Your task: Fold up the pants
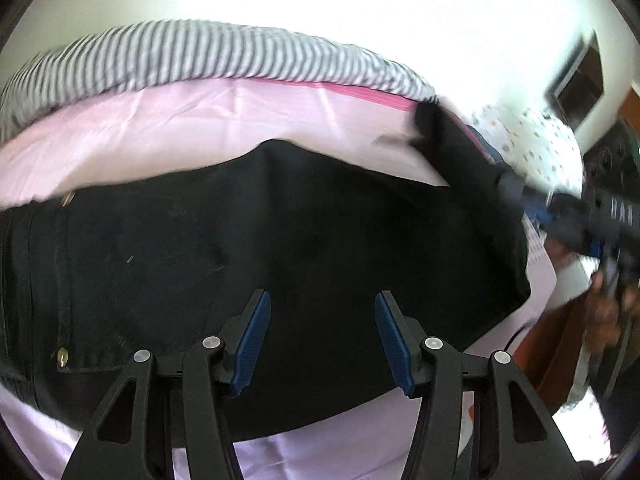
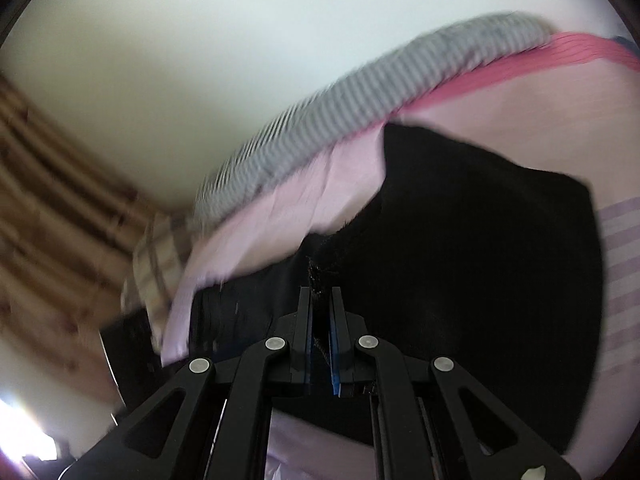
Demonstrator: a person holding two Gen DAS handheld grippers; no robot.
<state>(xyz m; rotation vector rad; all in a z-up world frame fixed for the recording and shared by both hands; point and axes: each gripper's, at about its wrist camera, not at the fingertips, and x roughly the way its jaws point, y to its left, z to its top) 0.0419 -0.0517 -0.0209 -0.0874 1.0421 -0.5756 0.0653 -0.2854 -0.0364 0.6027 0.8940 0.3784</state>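
Observation:
Black pants point(image 1: 280, 240) lie spread on a pale pink sheet point(image 1: 200, 128), with the waistband and brass rivets at the left of the left wrist view. My left gripper point(image 1: 322, 300) hovers over the cloth, blue pads apart, nothing pinched between them. My right gripper point(image 2: 320, 292) is shut on a frayed edge of the pants point(image 2: 480, 260), which drape away beyond its fingers. In the left wrist view that right gripper point(image 1: 516, 192) shows blurred at the right, lifting a fold of black cloth, with a person's hand point(image 1: 608, 308) behind it.
A grey-and-white striped cushion point(image 1: 180, 52) runs along the far edge of the bed against a white wall. A white dotted cloth point(image 1: 536, 144) lies at the far right. A checked cloth point(image 2: 156, 264) hangs off the bed's corner beside wooden boards point(image 2: 48, 200).

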